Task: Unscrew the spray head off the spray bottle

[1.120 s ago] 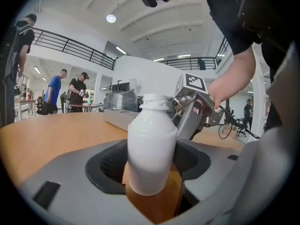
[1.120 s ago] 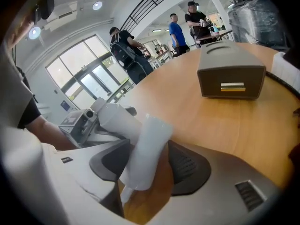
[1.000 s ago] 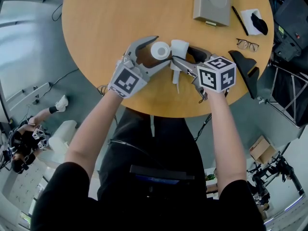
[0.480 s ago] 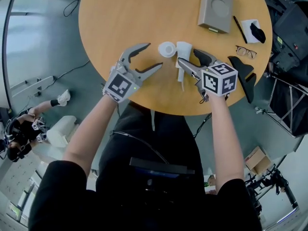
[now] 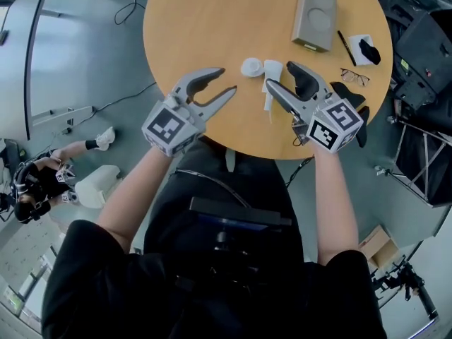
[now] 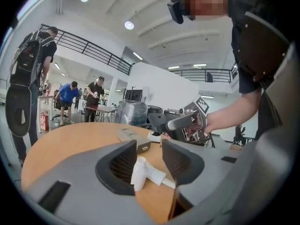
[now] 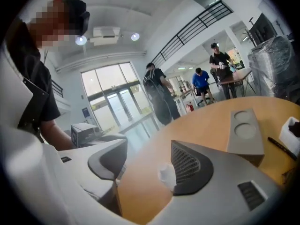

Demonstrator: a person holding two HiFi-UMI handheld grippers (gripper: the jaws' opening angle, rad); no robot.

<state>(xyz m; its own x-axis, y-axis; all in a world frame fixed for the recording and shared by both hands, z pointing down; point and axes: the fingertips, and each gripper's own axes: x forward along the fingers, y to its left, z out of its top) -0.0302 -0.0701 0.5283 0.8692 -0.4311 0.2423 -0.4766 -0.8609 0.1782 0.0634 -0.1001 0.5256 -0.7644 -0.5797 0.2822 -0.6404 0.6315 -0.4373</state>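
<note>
Left tongs (image 5: 226,80) and right tongs (image 5: 280,75), apart and empty, are closing beside the uncapped bottle (image 5: 251,67) and loose spray head (image 5: 272,68).

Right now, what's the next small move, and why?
Probably draw both grippers clear: the spray head lies on the table, separate from the bottle; the left gripper is closing with nothing between its jaws, and the right gripper is open, holding nothing.

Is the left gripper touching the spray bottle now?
Apart. The head view shows bare table between the left gripper, whose closing jaws have nothing between them, and the spray bottle.
</note>
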